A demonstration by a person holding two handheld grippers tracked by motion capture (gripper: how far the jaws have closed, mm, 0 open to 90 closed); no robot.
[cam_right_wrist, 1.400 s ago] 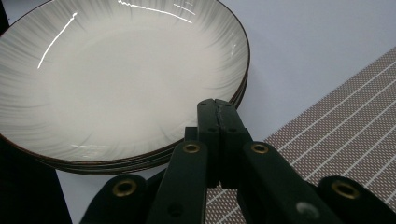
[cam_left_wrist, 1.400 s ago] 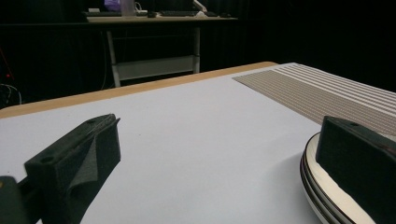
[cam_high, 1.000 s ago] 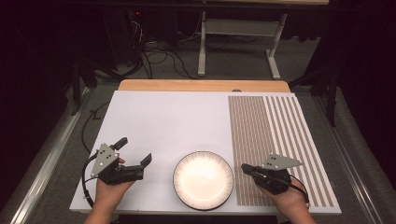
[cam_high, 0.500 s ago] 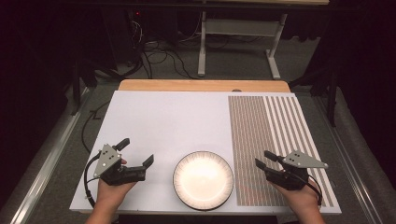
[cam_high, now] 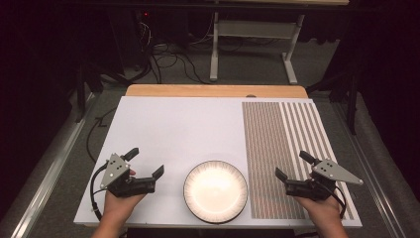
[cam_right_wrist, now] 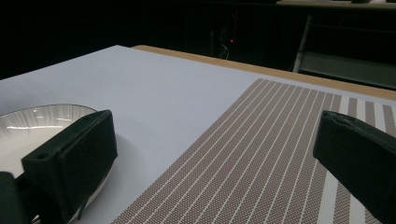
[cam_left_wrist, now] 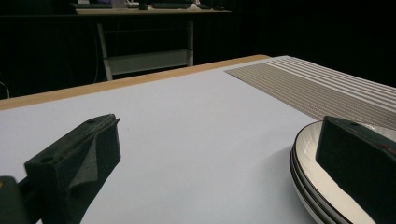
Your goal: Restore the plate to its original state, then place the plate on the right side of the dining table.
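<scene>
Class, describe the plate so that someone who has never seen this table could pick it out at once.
Start at the white table and move to its near edge, between the left gripper and the right gripper. The plate lies there, just left of the brown striped mat. It is the one round thing: white, glossy, with a thin dark rim.

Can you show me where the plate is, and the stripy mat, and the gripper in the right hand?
plate [cam_high: 215,191], high view, its white middle.
stripy mat [cam_high: 277,144], high view, its brown striped part.
right gripper [cam_high: 292,172], high view, midway between its open jaw tips.
</scene>
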